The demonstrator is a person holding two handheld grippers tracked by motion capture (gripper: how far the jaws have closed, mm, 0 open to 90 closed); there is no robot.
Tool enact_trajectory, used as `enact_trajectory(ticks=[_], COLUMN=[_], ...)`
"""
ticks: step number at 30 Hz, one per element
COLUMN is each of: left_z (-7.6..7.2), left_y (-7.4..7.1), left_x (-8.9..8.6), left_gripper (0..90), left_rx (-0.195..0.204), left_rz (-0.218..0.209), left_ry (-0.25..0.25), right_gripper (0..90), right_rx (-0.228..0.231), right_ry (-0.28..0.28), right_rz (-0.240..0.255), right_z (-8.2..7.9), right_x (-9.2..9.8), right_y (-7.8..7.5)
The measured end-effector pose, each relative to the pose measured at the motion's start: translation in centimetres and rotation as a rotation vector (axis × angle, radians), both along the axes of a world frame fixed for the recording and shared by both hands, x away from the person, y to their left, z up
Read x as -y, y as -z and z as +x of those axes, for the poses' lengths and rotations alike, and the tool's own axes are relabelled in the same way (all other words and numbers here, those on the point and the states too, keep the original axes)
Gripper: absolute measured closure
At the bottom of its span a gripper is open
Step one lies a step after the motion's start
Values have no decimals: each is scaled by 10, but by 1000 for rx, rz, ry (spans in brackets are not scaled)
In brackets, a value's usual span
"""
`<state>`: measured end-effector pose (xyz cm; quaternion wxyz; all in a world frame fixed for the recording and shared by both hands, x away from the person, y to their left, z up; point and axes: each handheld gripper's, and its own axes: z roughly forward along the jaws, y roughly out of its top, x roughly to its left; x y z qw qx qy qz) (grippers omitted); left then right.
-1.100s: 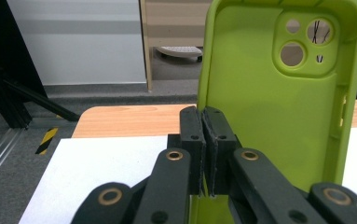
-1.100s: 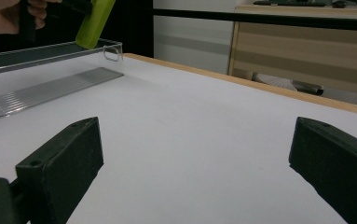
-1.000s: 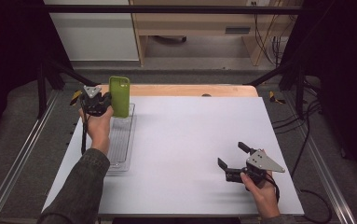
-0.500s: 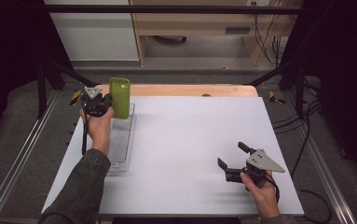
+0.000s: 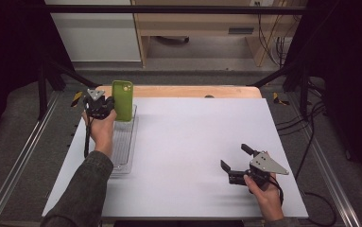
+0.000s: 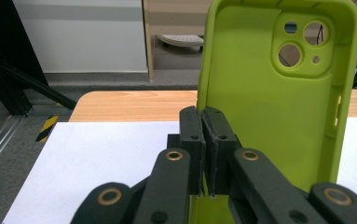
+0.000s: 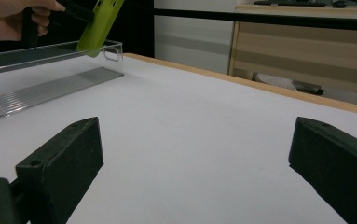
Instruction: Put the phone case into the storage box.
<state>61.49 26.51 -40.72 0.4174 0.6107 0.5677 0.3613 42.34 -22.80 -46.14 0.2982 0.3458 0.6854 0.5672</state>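
Note:
A green phone case [image 5: 122, 100] stands upright over the far end of a clear plastic tray [image 5: 122, 149]. My left gripper [image 5: 107, 108] is shut on the case's side wall. In the left gripper view the jaws [image 6: 204, 140] are pressed together on the edge of the case [image 6: 269, 102], whose hollow inside and camera cut-outs face the camera. My right gripper [image 5: 235, 157] rests near the front right of the white mat, open, with nothing between its jaws. In the right gripper view, beyond my right gripper [image 7: 195, 154], the case [image 7: 99, 23] hangs tilted above the tray [image 7: 50, 84].
The white mat [image 5: 193, 132] covers the table, with a strip of wooden tabletop [image 5: 188, 91] along the far edge. Black frame posts stand at both far corners, and metal rails run along the sides. Cables lie on the floor at the right.

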Motion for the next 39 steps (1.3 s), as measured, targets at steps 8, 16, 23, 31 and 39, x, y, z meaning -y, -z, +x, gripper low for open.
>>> enact_trajectory(ticks=[8,16,23,31,39], left_z=[0,1,2,3,3], left_y=[0,2,4,6,8], left_x=[4,6,9,8,8], left_gripper=[866,865,865,863,863], left_rx=[-6,-19,-30,-40,-43], left_rz=[-2,-7,-12,-10,-13], left_ry=[6,-4,-8,-18,-20], right_gripper=[31,32,31,32,32], right_rx=[0,0,0,-1,0], right_ry=[1,-2,-1,-1,-2], right_rz=[1,0,1,1,0], right_z=[0,0,0,0,0], right_x=[0,0,0,0,0], right_y=[0,0,0,0,0])
